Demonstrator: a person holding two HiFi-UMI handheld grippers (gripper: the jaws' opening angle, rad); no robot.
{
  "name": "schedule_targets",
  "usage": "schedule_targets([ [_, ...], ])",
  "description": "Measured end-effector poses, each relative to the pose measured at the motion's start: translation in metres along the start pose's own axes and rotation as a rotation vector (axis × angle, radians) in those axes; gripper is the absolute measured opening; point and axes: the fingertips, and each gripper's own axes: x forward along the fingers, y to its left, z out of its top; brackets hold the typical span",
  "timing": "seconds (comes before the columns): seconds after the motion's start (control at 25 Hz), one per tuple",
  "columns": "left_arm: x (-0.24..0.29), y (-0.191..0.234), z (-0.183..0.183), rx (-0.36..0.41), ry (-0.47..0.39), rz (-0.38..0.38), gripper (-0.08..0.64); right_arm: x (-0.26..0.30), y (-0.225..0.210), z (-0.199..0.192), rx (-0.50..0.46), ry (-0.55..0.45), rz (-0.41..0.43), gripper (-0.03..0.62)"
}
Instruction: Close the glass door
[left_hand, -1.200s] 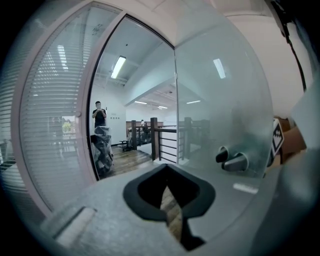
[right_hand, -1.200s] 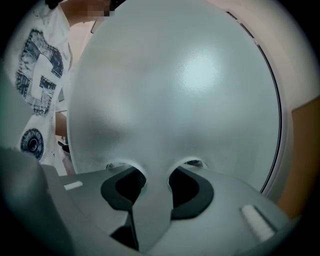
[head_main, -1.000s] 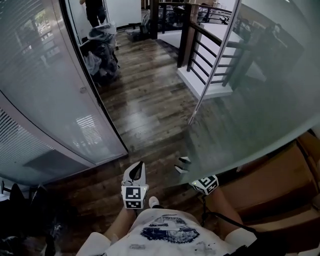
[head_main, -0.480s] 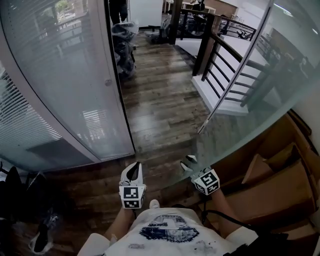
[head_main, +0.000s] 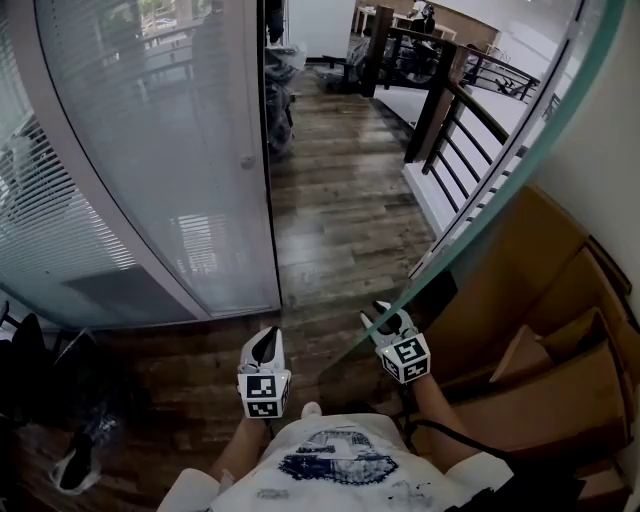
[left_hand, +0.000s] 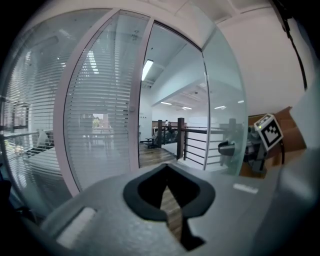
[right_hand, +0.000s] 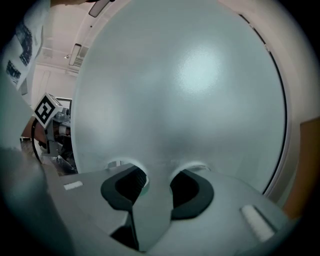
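The frosted glass door (head_main: 480, 185) runs edge-on from the upper right down to my right gripper (head_main: 385, 325). In the right gripper view the pane (right_hand: 190, 90) fills the picture and its edge sits between the two pads, which are shut on it. The left gripper view shows the door (left_hand: 225, 100) at the right, with the right gripper (left_hand: 235, 148) clamped on its edge. My left gripper (head_main: 265, 345) hovers over the wooden floor (head_main: 330, 220) beside the door's lower corner. Its jaws (left_hand: 167, 187) are shut with nothing between them.
A fixed glass wall with blinds (head_main: 150, 150) stands at the left, ending at a white frame post (head_main: 247, 160). Dark stair railings (head_main: 450, 110) lie beyond the doorway. Cardboard boxes (head_main: 540, 340) are stacked at the right. Bags (head_main: 280, 70) sit farther down the corridor.
The door's face swept from across the right half of the head view to nearly edge-on. The right gripper travelled with its edge. The blind-covered wall slid toward the middle.
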Motion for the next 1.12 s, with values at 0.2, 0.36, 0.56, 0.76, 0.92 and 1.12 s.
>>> schedule_targets([
  [0.2,-0.003,0.016,0.000,0.003,0.010,0.040,0.003,0.023,0.000,0.007,0.003,-0.006,-0.019,0.144],
  [0.36,-0.007,0.030,0.001,0.005,0.010,0.068,0.003,0.045,0.002,0.015,0.005,-0.007,-0.036,0.144],
  [0.56,-0.013,0.039,0.000,0.007,0.006,0.101,0.003,0.071,0.003,0.021,0.010,-0.008,-0.051,0.144],
  [0.76,-0.013,0.047,-0.004,-0.005,0.023,0.142,0.003,0.094,-0.005,0.025,0.014,-0.014,-0.071,0.144],
  [0.92,-0.015,0.061,-0.009,-0.008,0.050,0.196,0.003,0.118,-0.004,0.033,0.012,-0.026,-0.075,0.144],
  [1.12,-0.002,0.071,-0.003,-0.003,0.052,0.221,0.002,0.148,-0.007,0.041,0.014,-0.032,-0.111,0.144],
])
